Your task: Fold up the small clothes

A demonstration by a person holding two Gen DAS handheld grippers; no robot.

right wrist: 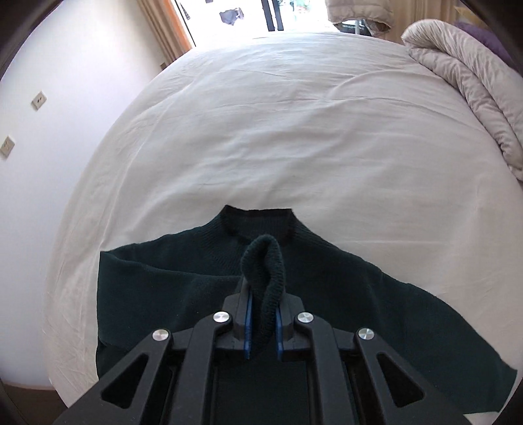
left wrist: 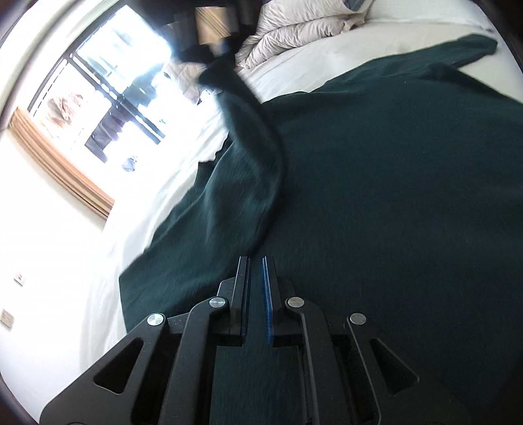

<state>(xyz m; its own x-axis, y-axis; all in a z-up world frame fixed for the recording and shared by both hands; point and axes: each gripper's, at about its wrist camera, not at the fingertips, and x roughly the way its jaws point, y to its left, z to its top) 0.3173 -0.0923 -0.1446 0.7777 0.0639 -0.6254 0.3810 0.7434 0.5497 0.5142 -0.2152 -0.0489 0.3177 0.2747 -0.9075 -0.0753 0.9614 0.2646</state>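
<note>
A dark green sweater [left wrist: 376, 183] lies spread on the white bed sheet [left wrist: 408, 36]. My left gripper [left wrist: 256, 260] hovers just over its body, jaws shut with nothing seen between them. One sleeve [left wrist: 251, 137] is lifted, blurred, towards the upper left, where a dark blurred shape holds its end. In the right wrist view my right gripper [right wrist: 263, 291] is shut on that sleeve's ribbed cuff [right wrist: 263, 261], which loops out past the fingertips. Below it are the sweater's collar [right wrist: 258, 219] and shoulders [right wrist: 163, 278], flat on the sheet [right wrist: 278, 130].
A crumpled pale duvet [right wrist: 474, 98] is piled at the bed's far right corner and shows again as the duvet [left wrist: 294, 29] in the left wrist view. A bright window [left wrist: 108, 81] and a white wall with outlets [right wrist: 39, 99] stand beyond the bed's left edge.
</note>
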